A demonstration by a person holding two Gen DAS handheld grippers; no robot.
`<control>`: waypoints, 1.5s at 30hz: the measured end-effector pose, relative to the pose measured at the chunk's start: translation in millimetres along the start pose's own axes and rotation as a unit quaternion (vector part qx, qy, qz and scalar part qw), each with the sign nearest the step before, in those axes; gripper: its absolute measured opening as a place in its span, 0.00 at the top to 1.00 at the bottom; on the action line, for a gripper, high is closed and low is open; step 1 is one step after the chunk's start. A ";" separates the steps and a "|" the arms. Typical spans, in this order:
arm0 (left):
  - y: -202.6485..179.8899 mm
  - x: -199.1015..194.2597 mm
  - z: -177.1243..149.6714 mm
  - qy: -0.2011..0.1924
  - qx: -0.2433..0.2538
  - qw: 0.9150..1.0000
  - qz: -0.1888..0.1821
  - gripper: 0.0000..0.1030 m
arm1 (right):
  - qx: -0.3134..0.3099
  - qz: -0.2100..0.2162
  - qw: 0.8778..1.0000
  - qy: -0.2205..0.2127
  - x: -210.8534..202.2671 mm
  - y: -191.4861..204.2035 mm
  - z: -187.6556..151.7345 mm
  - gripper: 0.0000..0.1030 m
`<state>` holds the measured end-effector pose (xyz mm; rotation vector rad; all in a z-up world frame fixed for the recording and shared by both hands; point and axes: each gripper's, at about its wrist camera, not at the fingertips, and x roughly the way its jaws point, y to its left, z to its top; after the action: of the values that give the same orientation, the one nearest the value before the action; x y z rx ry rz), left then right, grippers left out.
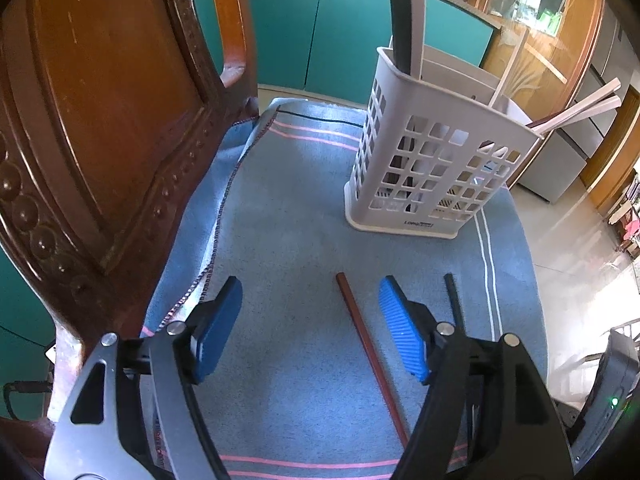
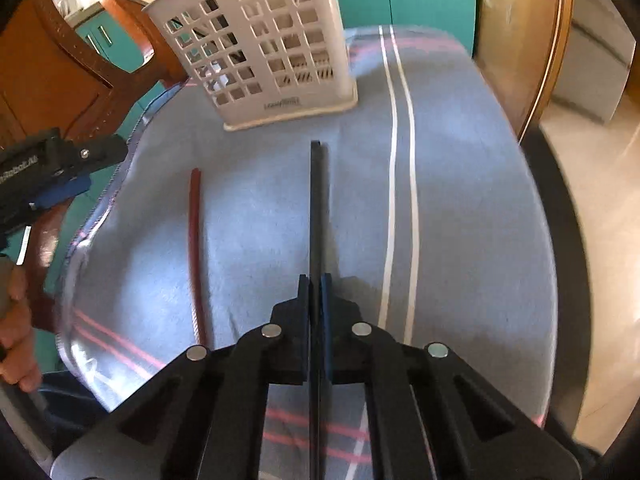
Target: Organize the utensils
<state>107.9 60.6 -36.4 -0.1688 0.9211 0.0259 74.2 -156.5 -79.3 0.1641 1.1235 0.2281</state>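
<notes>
A white slotted utensil basket (image 1: 432, 160) (image 2: 260, 48) stands on the blue cloth (image 1: 288, 200); it holds a black and a white handle and several pale chopsticks. A dark red chopstick (image 1: 368, 344) (image 2: 196, 240) lies flat on the cloth. My left gripper (image 1: 310, 284) hangs open above the cloth, and the red chopstick lies between its blue pads, nearer the right one, untouched. A black chopstick (image 2: 316, 208) (image 1: 454, 296) points toward the basket, with my right gripper (image 2: 315, 278) shut on its near part.
A carved wooden chair back (image 1: 100, 120) rises close on the left. Teal cabinets (image 1: 320, 20) stand behind the basket. The cloth-covered surface drops off on the right to a shiny floor (image 1: 580, 240). A hand (image 2: 16, 320) shows at the left edge.
</notes>
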 end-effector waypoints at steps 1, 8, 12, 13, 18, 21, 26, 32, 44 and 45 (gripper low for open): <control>-0.6 0.0 0.5 0.000 0.000 1.000 -0.001 0.29 | -0.001 0.010 1.000 0.005 -0.3 0.2 -1.3 0.94; -0.7 10.7 1.1 0.022 -0.015 1.000 -0.015 0.27 | -0.008 0.039 0.999 -0.002 -9.4 -1.3 38.4 0.82; 1.1 25.5 -0.3 0.045 -0.014 0.999 -0.010 0.27 | -0.033 0.029 0.999 -0.001 -5.1 7.5 74.3 0.81; 0.2 28.9 -1.6 0.051 -0.013 0.999 -0.010 0.27 | -0.038 0.034 0.999 0.009 1.3 10.5 82.9 0.81; -4.2 49.0 -6.4 0.077 -0.003 0.997 -0.001 0.27 | -0.049 0.053 0.996 0.050 29.3 18.5 90.5 0.81; -6.4 59.1 -6.9 0.081 0.005 0.997 0.013 0.27 | -0.060 0.033 0.995 0.066 42.1 23.8 82.9 0.81; -8.8 76.4 -7.8 0.096 0.017 0.995 0.022 0.27 | -0.086 0.007 0.994 0.062 43.6 27.4 71.7 0.81; -9.3 84.3 -8.5 0.100 0.026 0.995 0.019 0.27 | -0.064 -0.025 0.997 0.026 28.7 9.2 66.0 0.94; -23.8 91.5 -8.3 0.091 0.053 0.994 0.027 0.32 | -0.061 -0.023 0.998 0.023 31.3 -0.4 58.7 0.83; -24.5 90.0 -8.8 0.090 0.057 0.994 0.026 0.36 | -0.063 -0.026 0.997 0.021 33.1 -0.8 59.1 0.83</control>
<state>157.8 30.5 -109.8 -0.0407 1.1031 0.0053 141.5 -149.4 -83.2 0.0188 1.1504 0.2565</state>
